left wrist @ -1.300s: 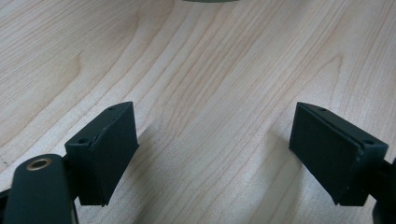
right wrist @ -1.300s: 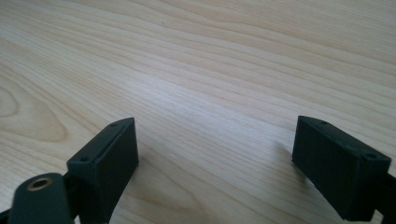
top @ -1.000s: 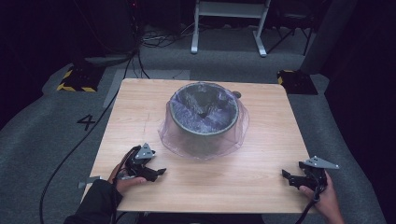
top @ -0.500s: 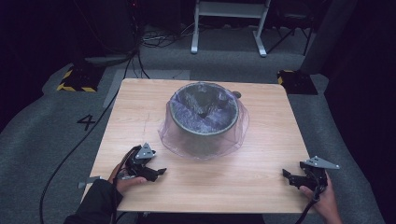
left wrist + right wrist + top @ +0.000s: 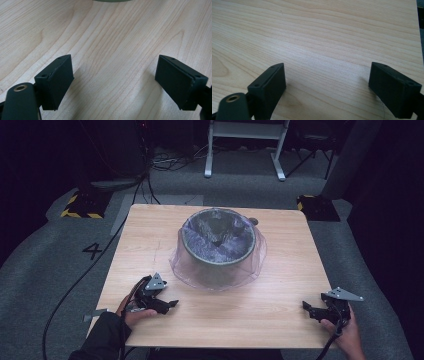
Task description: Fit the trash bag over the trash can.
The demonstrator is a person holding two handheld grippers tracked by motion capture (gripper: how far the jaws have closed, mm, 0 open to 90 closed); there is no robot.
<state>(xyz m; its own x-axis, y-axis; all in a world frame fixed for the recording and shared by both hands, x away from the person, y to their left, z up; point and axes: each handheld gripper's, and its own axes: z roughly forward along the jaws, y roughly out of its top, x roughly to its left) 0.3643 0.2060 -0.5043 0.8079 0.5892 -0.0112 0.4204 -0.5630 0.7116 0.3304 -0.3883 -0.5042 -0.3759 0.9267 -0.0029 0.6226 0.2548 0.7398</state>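
A round grey-green bin (image 5: 218, 245) lined with a thin translucent plastic bag (image 5: 180, 265) stands on the middle of the wooden table (image 5: 280, 270); the bag drapes over its rim and down its sides. My left gripper (image 5: 170, 304) rests near the table's front left, open, its jaws wide apart over bare wood (image 5: 115, 75). The bin's lower edge (image 5: 112, 1) peeks in at the top of the left gripper view. My right gripper (image 5: 306, 307) sits at the front right corner, open too, with only wood grain between its jaws (image 5: 327, 85).
Grey carpet surrounds the table, with a "4" marked on the floor (image 5: 93, 251) at the left. A white frame stand (image 5: 245, 145) and cables lie behind. A small dark object (image 5: 253, 221) sits by the bin's far right rim.
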